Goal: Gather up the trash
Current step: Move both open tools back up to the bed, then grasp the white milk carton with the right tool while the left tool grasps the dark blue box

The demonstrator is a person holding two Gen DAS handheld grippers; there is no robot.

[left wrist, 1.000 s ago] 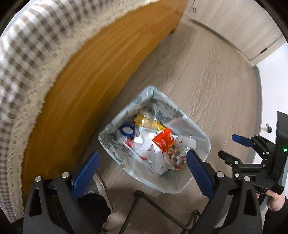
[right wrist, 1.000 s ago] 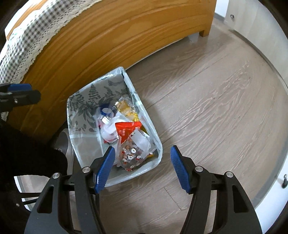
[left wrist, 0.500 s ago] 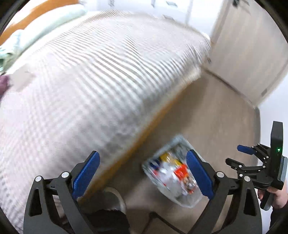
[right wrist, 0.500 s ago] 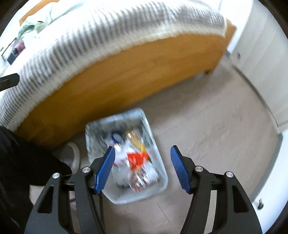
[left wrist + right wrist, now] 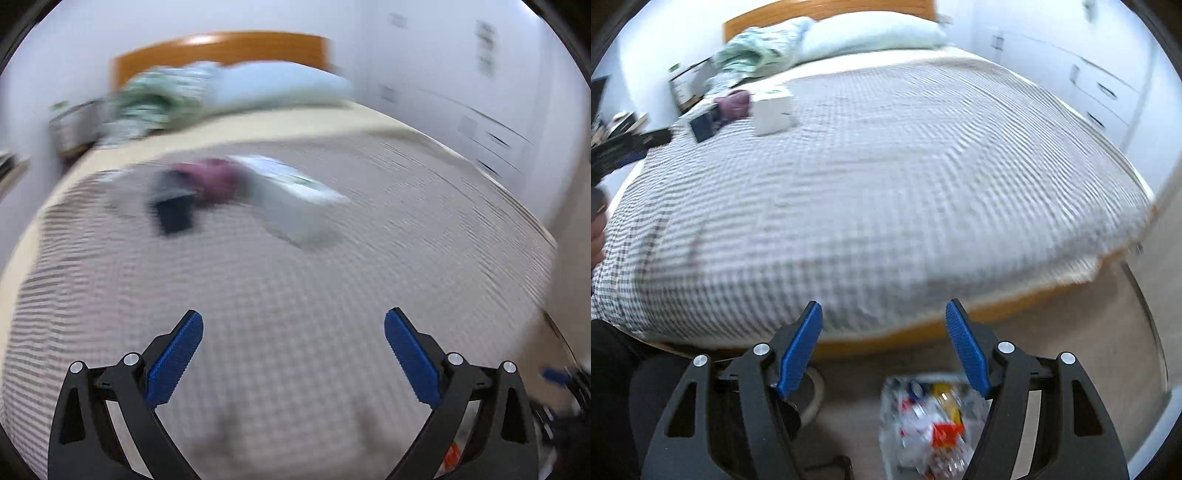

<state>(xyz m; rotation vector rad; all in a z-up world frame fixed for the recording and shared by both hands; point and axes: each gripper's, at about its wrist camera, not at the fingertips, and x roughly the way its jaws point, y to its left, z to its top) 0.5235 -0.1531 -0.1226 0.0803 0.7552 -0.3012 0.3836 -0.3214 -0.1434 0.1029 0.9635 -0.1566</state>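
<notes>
The bed (image 5: 905, 177) fills most of both views, covered by a grey-and-white checked spread, with a wooden headboard (image 5: 221, 48) at the far end and a pale pillow (image 5: 871, 33) lying against it beside a rumpled green patterned cloth (image 5: 757, 51). White cabinets with drawers (image 5: 1108, 92) line the wall on the right. On the wood-look floor (image 5: 1089, 350) at the foot of the bed stands the trash bin (image 5: 923, 424), lined with a plastic bag and filled with wrappers, among them a red and a yellow one; in the right wrist view it sits low in the frame, just behind the right claw's tips and close to the bed's wooden frame. On the spread near the pillow end lie a white box (image 5: 772, 110), a purple bundle (image 5: 733, 103) just beside it, and a dark flat item (image 5: 701, 127) next to that; blur hides what these are exactly. The left claw (image 5: 293, 332) hangs above the spread with its blue pads spread wide and nothing between them. The right claw (image 5: 882, 317) is also parted with nothing held, its jaws having just been opening.
</notes>
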